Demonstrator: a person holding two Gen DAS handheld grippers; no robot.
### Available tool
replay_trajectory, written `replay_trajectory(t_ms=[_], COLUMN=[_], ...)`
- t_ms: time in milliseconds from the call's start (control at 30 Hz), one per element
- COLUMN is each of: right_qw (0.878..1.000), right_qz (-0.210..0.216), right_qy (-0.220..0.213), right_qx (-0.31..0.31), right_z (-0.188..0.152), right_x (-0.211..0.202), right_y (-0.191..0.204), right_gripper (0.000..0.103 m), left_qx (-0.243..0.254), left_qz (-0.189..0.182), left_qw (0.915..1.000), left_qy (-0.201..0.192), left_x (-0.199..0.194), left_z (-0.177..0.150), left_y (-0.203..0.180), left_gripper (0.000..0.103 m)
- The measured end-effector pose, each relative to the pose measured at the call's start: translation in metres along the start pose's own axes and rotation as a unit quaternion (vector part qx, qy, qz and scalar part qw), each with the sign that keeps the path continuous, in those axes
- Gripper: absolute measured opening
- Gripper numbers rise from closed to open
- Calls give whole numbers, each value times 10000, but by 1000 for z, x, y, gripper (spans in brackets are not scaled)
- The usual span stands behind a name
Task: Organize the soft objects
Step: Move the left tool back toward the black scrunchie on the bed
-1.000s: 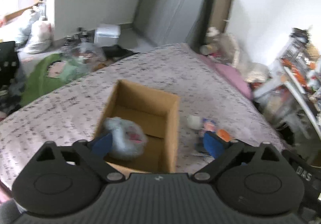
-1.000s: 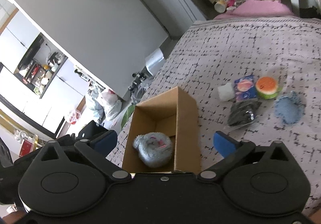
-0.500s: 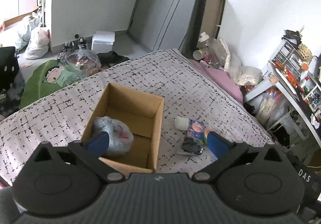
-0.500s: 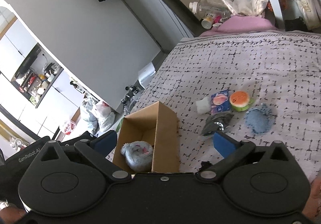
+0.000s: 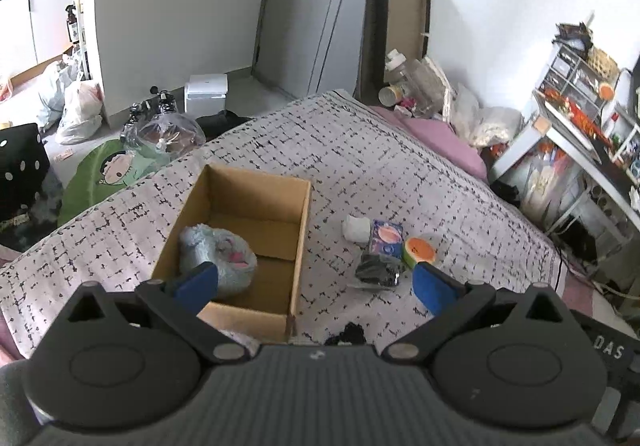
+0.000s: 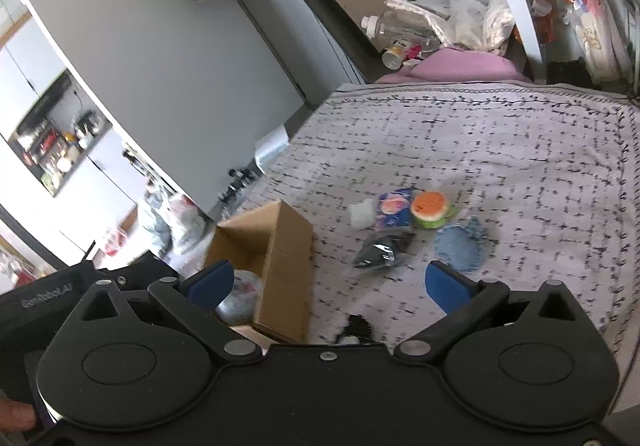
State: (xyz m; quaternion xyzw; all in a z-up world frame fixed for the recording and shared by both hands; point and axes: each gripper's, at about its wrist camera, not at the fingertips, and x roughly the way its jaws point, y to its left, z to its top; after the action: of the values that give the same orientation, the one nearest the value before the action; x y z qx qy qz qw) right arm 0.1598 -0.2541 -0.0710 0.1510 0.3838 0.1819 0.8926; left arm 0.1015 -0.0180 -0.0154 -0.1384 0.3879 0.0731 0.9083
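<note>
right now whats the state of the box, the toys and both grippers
cardboard box: open-topped, upright on the bed
fluffy blue plush: inside the box
watermelon toy: loose on the bed, outside the box
blue cloth: lying on the bed, outside the box
black packet: lying on the bed beside the box
left gripper: open, holding nothing
right gripper: open, holding nothing

Both tools look alike — the left gripper (image 5: 314, 284) and right gripper (image 6: 327, 284) have black bodies, round discs, silver screws and blue fingertip pads (image 5: 430, 284) — white "DAS" lettering.
</note>
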Motion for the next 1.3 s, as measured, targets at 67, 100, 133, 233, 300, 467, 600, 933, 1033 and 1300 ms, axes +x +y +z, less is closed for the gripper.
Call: replay_trajectory(t_ms=[67, 100, 133, 233, 300, 467, 600, 933, 1033, 1300], right_qw=[10000, 10000, 10000, 10000, 9999, 9997, 9998, 9986, 9975, 9960], right_qz=[-45, -42, -44, -62, -104, -158, -178, -124, -190, -196], right_qy=[0, -1, 0, 10, -2, 39, 6, 239, 292, 480], right_qx=[-31, -20, -1, 38, 71, 204, 98, 465, 614, 731], right_z=[-1, -2, -2, -1, 0, 4, 6, 8, 8, 12], right_x=[-2, -3, -4, -7, -8, -9, -9, 9, 17, 41], right_y=[-6, -10, -13, -24, -30, -47, -53, -72, -78, -86], right_gripper=[103, 103, 103, 103, 103, 103, 103, 103, 103, 103], left_qx=[72, 100, 127, 185, 226, 275, 276, 299, 261, 232], left_qz=[36, 45, 55, 87, 96, 29, -60, 15, 73, 24], left_qw=[10000, 9999, 9999, 9997, 9996, 9994, 9993, 9984, 9977, 9951], left_qy=[31, 39, 52, 110, 165, 225, 240, 477, 614, 964], left_x=[1, 2, 3, 7, 9, 15, 20, 47, 59, 90], left_z=[-4, -5, -7, -12, -15, -23, -28, -40, -45, -57], left_y=[-6, -9, -11, -18, -23, -34, -41, -52, -52, -49], left_gripper=[103, 103, 103, 103, 103, 103, 103, 103, 102, 98])
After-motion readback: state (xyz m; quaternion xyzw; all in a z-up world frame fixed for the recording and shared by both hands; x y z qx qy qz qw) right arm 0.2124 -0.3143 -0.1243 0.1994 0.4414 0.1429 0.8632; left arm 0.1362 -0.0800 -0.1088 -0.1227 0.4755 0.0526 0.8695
